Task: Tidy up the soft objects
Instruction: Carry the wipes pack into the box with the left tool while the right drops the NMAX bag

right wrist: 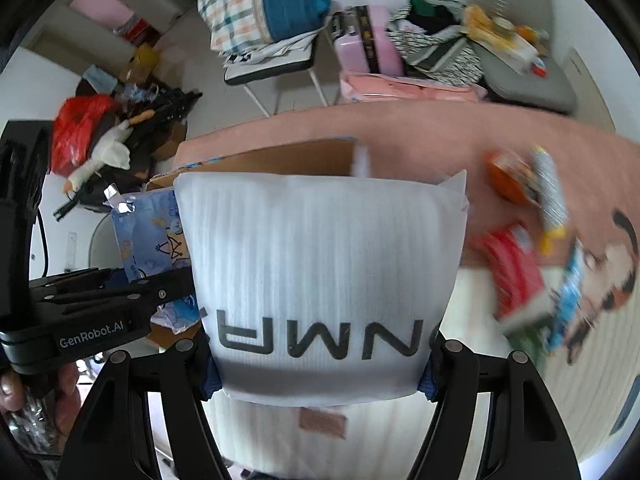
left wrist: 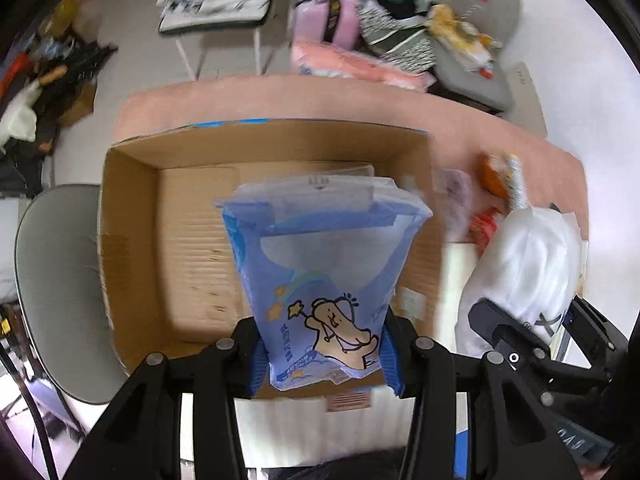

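Note:
My left gripper (left wrist: 324, 360) is shut on a blue soft pack with a cartoon figure (left wrist: 324, 272) and holds it above the open cardboard box (left wrist: 132, 240). My right gripper (right wrist: 320, 372) is shut on a white foam-wrapped bundle with black letters (right wrist: 320, 264), held in the air to the right of the box. The white bundle also shows in the left wrist view (left wrist: 524, 264), with the right gripper (left wrist: 536, 344) below it. The blue pack (right wrist: 148, 236) and the left gripper (right wrist: 92, 312) show at the left of the right wrist view. The box floor looks bare.
The box stands on a pink table (left wrist: 280, 96). Snack packets, orange (right wrist: 508, 176) and red (right wrist: 516, 276), lie on the table to the right. A grey chair (left wrist: 56, 288) stands left of the box. Chairs with piled clothes and bags (right wrist: 256, 12) stand beyond the table.

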Tool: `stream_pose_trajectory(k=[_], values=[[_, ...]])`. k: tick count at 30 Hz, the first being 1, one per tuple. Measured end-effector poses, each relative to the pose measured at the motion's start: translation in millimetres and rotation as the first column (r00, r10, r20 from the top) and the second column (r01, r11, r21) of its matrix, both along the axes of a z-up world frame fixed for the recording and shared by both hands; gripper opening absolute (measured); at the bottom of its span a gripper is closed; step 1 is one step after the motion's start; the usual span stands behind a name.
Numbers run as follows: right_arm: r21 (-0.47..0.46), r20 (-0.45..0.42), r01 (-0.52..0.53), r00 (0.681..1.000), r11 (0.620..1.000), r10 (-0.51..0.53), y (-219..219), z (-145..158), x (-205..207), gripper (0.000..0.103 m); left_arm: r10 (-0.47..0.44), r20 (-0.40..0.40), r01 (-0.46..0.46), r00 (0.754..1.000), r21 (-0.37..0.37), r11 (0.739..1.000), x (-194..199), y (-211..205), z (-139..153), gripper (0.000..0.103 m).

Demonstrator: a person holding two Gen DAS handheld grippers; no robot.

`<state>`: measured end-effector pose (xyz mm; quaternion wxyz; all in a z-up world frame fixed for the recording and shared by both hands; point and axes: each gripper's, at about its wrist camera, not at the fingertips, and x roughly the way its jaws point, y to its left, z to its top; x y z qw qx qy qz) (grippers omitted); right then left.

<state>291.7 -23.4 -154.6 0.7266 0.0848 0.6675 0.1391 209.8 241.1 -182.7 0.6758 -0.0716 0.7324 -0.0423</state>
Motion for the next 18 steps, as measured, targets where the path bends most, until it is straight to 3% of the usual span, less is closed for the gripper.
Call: stream_pose_trajectory(k=[3, 5, 6, 8, 10, 13, 18], values=[[-0.040, -0.020, -0.027, 0.999, 0.999, 0.026, 50, -23, 21, 0.073, 0.028, -0.047, -0.029, 0.998, -0.015, 0.999, 32, -2, -21, 0.043], [-0.065, -0.039, -0.038, 0.999, 0.997, 0.036, 51, -63, 35, 0.073, 0.032, -0.076, -0.033, 0.997, -0.020, 0.999, 55, 0, -34, 0.043], [-0.082, -0.054, -0.042, 0.998, 0.996, 0.037, 66, -74, 40, 0.074, 0.032, -0.091, -0.034, 0.995, -0.023, 0.999, 80, -26, -51, 0.043], [-0.110, -0.081, -0.053, 0.996, 0.993, 0.044, 69, -106, 56, 0.073, 0.027, -0.127, -0.034, 0.992, -0.051, 0.998, 85, -13, -62, 0.044], [-0.135, -0.108, -0.065, 0.993, 0.989, 0.050, 77, -129, 61, 0.074, 0.019, -0.156, -0.028, 0.988, -0.055, 0.998, 102, -24, -94, 0.044], [-0.163, -0.144, -0.076, 0.988, 0.984, 0.053, 76, -163, 67, 0.074, -0.004, -0.197, -0.009, 0.980, -0.065, 0.998, 100, -19, -121, 0.045], [-0.205, -0.178, -0.084, 0.983, 0.975, 0.048, 77, -194, 70, 0.074, -0.015, -0.232, -0.005, 0.973, -0.088, 0.996, 87, -14, -139, 0.046]])
